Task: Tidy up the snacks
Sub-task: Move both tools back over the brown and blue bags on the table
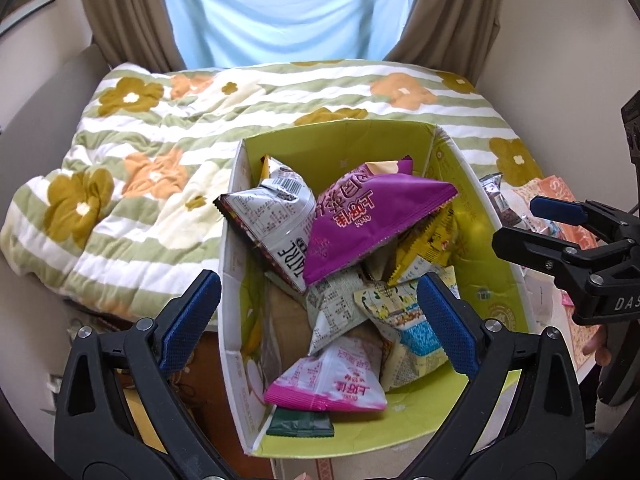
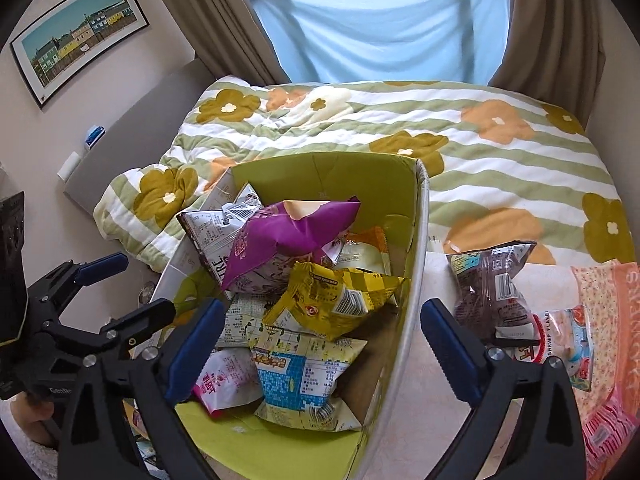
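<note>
A cardboard box with a green inside (image 1: 472, 184) (image 2: 320, 176) holds several snack bags. A purple bag (image 1: 360, 216) (image 2: 280, 240) lies on top, beside a white-grey bag (image 1: 276, 216), a yellow bag (image 2: 336, 296) and a pink-white bag (image 1: 336, 384). My left gripper (image 1: 318, 320) (image 2: 144, 284) hovers open over the box's left wall, nothing between its fingers. My right gripper (image 2: 322, 352) (image 1: 520, 222) is open and empty above the box's right wall. Outside the box to the right lie a brown bag (image 2: 488, 288) and a shrimp-flakes pack (image 2: 564, 340).
A large pink-orange bag (image 2: 612, 320) lies at the far right on the pale tabletop (image 2: 420, 380). Behind the box is a bed with a flowered striped quilt (image 1: 160, 160) (image 2: 500, 160). Brown curtains and a blue sheet hang at the window.
</note>
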### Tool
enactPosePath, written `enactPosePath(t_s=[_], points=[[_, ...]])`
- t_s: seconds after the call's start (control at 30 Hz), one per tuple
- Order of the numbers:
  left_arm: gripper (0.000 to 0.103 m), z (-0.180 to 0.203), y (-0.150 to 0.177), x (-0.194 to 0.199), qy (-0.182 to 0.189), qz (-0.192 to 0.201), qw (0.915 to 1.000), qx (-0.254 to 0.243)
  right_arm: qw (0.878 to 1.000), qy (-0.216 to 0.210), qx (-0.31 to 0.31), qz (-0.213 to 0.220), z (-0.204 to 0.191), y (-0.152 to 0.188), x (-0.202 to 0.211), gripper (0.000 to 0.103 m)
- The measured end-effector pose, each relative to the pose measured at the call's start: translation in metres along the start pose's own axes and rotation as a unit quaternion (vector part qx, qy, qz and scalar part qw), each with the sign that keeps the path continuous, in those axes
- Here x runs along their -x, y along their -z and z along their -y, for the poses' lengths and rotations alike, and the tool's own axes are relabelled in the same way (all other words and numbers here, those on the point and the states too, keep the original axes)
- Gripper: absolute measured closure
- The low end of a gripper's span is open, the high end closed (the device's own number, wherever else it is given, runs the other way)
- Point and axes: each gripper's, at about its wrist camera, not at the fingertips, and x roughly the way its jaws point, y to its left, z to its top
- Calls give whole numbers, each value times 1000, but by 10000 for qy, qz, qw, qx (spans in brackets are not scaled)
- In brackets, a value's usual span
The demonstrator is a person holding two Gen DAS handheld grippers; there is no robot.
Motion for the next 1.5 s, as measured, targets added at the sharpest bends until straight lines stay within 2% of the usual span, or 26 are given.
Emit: enactPosePath(t_s=[0.47,0.67,0.83,1.13,1.37,1.5], points=[[5,23,-8,26,117,262,9993,-235,9986,346,-207,327,6,17,52,5],[5,56,-15,30,108,309,9990,-316,9955,580,-333,679,41,23,89,5],[5,97,-22,25,65,297,9993,-230,9940,715,-393,733,96,29,110,5],[5,201,-48,5,-86,289,9995,-69,9985,421,-339,46,192,34,111,5],[5,267,-72,-45,-170,-37,9998,-46,9972,-114,-582,-445,255,43,89,5],[5,284,-79,-82,-252,-323,9992,-23,9934,-464,-796,-687,276,46,69,5]])
